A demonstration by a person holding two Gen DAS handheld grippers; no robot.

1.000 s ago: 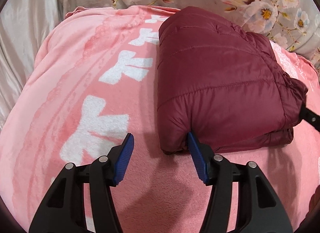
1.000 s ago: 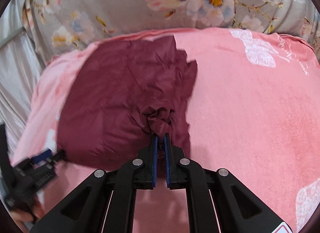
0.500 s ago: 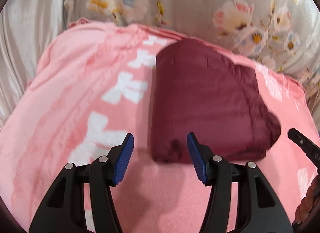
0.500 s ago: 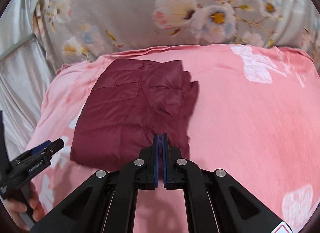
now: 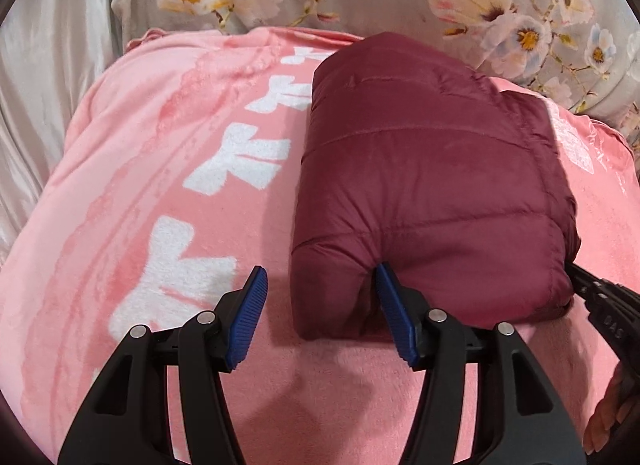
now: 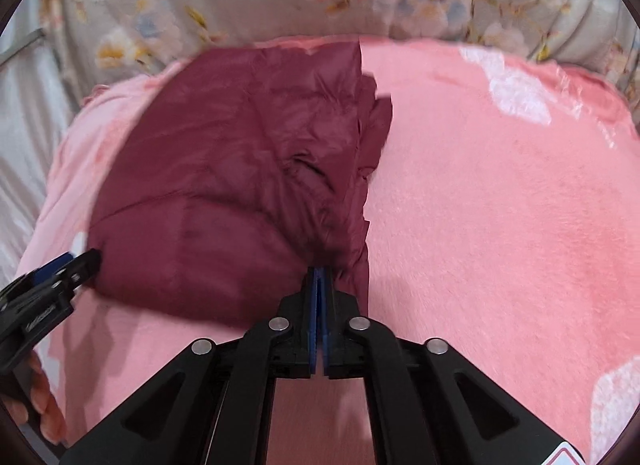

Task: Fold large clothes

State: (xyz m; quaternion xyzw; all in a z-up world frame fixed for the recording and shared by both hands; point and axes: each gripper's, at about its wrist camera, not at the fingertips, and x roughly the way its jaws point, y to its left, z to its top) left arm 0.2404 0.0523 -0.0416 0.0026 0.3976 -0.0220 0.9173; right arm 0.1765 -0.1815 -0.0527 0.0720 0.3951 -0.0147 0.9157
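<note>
the folded jacket [image 5: 432,193] lay on the pink blanket [image 5: 160,185]. the left gripper [image 5: 318,315] had its jaws open, one pad touching the near edge. the right gripper [image 6: 319,285] pinched the jacket's near corner.

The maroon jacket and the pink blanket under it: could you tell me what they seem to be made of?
Maroon jacket: likely thin synthetic shell over padding; slight sheen, stitched puffy channels. Pink blanket: probably plush fleece; matte, fuzzy nap.
</note>
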